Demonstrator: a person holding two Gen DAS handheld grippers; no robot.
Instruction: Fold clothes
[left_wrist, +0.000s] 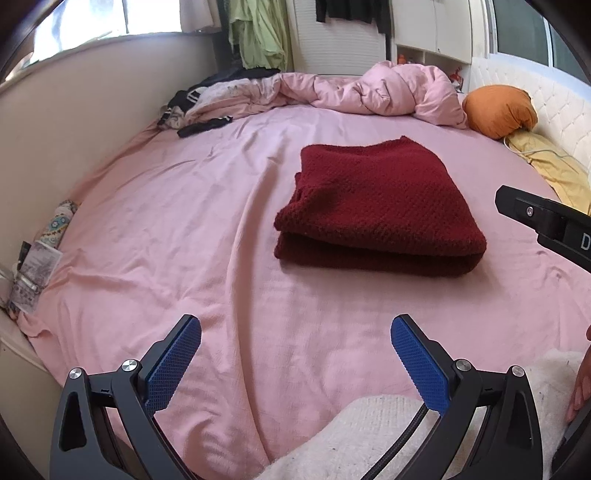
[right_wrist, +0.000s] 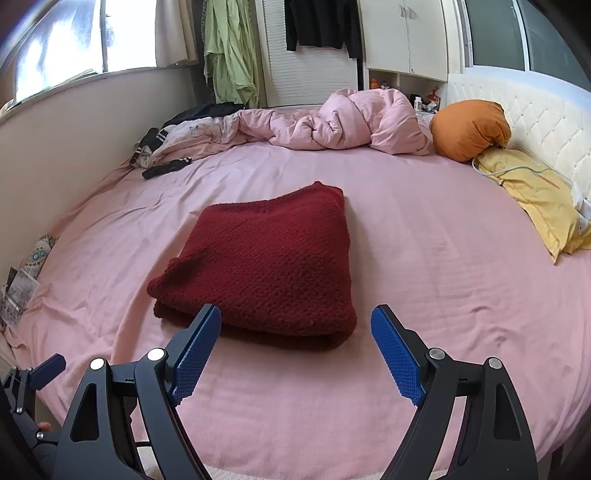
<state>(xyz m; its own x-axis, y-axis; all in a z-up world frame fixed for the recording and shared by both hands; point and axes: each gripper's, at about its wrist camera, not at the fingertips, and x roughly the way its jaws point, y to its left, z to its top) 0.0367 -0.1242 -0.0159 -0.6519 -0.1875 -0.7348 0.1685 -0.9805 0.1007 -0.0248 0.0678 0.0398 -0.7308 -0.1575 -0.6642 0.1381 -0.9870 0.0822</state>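
the folded red sweater (right_wrist: 266, 266) lay just ahead of the right gripper (right_wrist: 295, 325), seemingly nearer than the left gripper (left_wrist: 295, 328); both gaped wide, empty.

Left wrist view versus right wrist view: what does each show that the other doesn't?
Only the left wrist view shows the white fuzzy cloth below the open left gripper. Only the right wrist view shows the white charger on the yellow pillow. Both show the folded dark red knit sweater, untouched, and the orange pillow.
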